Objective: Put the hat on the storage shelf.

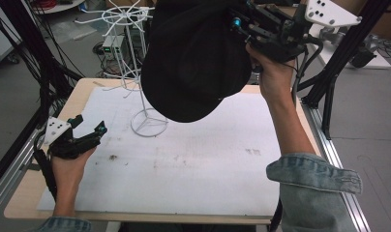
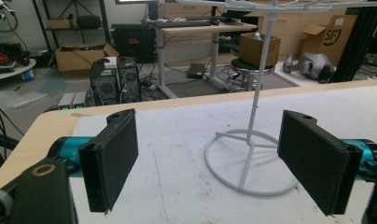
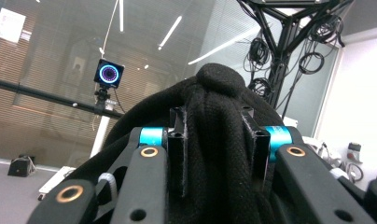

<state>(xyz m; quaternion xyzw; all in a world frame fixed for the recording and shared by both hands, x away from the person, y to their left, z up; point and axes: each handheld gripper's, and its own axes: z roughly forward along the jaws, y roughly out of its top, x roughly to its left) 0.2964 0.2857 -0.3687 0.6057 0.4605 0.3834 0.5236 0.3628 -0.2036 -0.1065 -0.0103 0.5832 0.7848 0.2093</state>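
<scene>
From the high view, the right gripper (image 1: pixel 239 24) was up high over the far side of the table (image 1: pixel 48 203), clamped on a black cap (image 1: pixel 193 58) that hung down just beside the top of the white wire rack (image 1: pixel 130 29). The left gripper (image 1: pixel 89 126) sat low near the table's left edge, carrying nothing.

In the left gripper view its jaws stood wide apart with nothing between them, aimed at the round wire base (image 2: pixel 249 161) of the rack and its thin pole (looks pretty tippy to me).

The right gripper view showed the jaws pinched tight on a fold of the cap's fabric (image 3: pixel 219 140), button knob on top.

My guess is the cap was meant for one of the rack's arms. I'd lower it slowly so the crown opens over an arm tip, and let go only once it hangs. The free gripper could steady the base.
</scene>
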